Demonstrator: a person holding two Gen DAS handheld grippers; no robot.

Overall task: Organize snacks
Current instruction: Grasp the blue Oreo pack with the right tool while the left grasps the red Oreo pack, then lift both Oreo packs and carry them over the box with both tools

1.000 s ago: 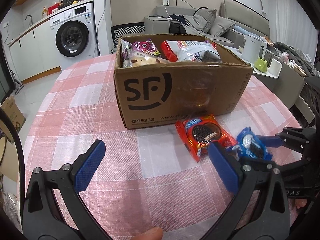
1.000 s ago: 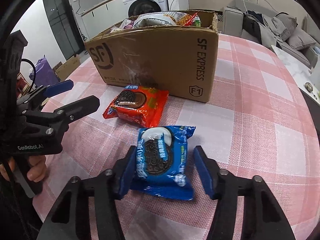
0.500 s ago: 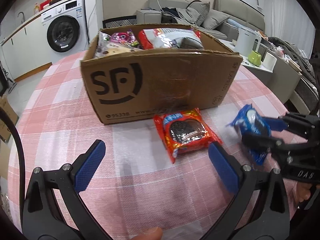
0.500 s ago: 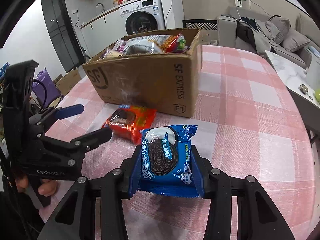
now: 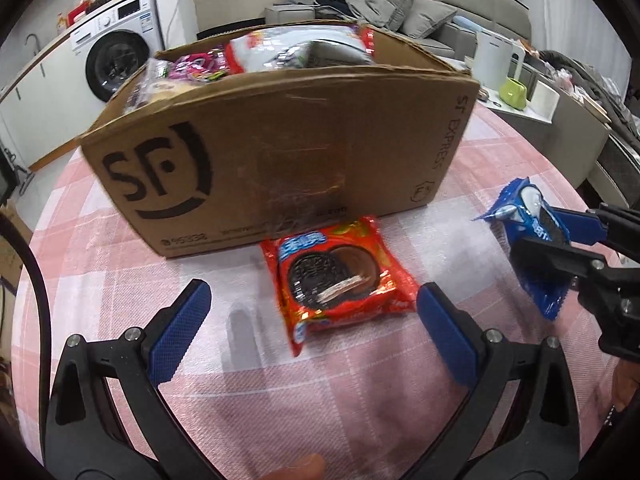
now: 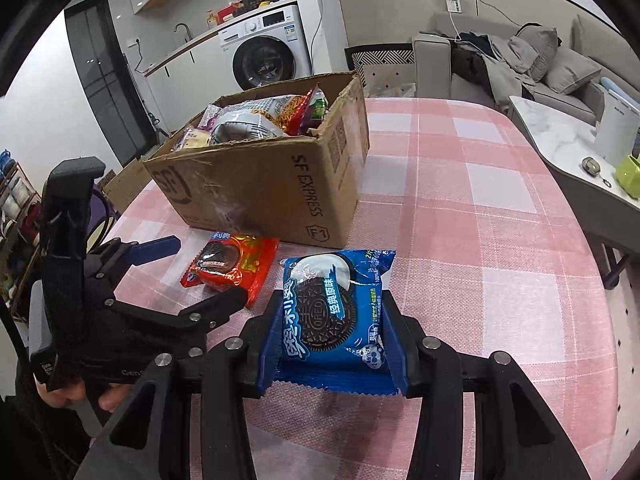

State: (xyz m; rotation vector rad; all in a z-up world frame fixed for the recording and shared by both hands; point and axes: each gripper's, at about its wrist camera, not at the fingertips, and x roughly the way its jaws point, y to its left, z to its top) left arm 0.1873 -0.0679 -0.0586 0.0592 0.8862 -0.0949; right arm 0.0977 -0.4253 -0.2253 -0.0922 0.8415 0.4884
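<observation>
My right hand-held gripper (image 6: 334,344) is now clamped on the blue Oreo pack (image 6: 334,308), pads pressed against both of its sides, and it has lifted the pack off the worktop (image 6: 500,240); a second ago the fingers only straddled it where it lay flat. I judge the pick done, with the carry to the cardboard box (image 6: 276,184) coming next. My left hand-held gripper (image 5: 312,324) has moved in too: its blue pads stand wide apart on either side of the red Oreo pack (image 5: 336,276), not touching it, where before the pack sat further ahead and off to the right. That pack lies on the checked cloth just in front of the box wall.

The left view is smeared by motion, so the box print and the bags (image 5: 304,50) heaped inside are hard to read. I cannot see the box floor, nor how much room is left. My right pads cover the blue pack's side edges.
</observation>
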